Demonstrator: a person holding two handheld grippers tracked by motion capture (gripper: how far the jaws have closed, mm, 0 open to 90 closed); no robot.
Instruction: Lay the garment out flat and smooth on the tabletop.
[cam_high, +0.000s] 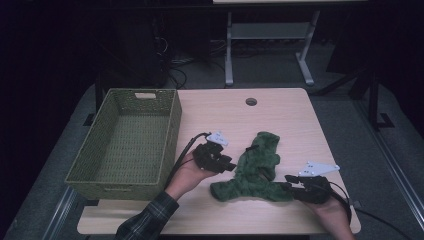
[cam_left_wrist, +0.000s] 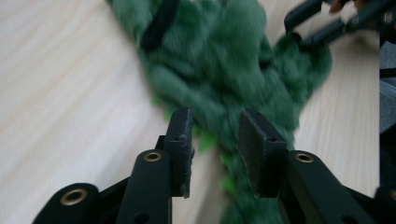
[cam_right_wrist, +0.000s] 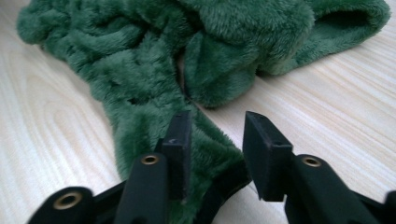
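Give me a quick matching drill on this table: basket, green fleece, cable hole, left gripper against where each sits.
Things:
1 basket
2 fleece
3 cable hole
4 left gripper

Places:
A far edge of the table, middle
B left edge of the table
C between basket and fleece
D near right, crumpled on the wood

Pairs: 1-B, 2-D, 3-A, 4-C

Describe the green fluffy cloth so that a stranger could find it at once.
On the light wooden table, look to the right of the green woven basket, toward the near edge. The dark green plush cloth lies crumpled there, the one soft, shaggy thing, with a black strap across it.
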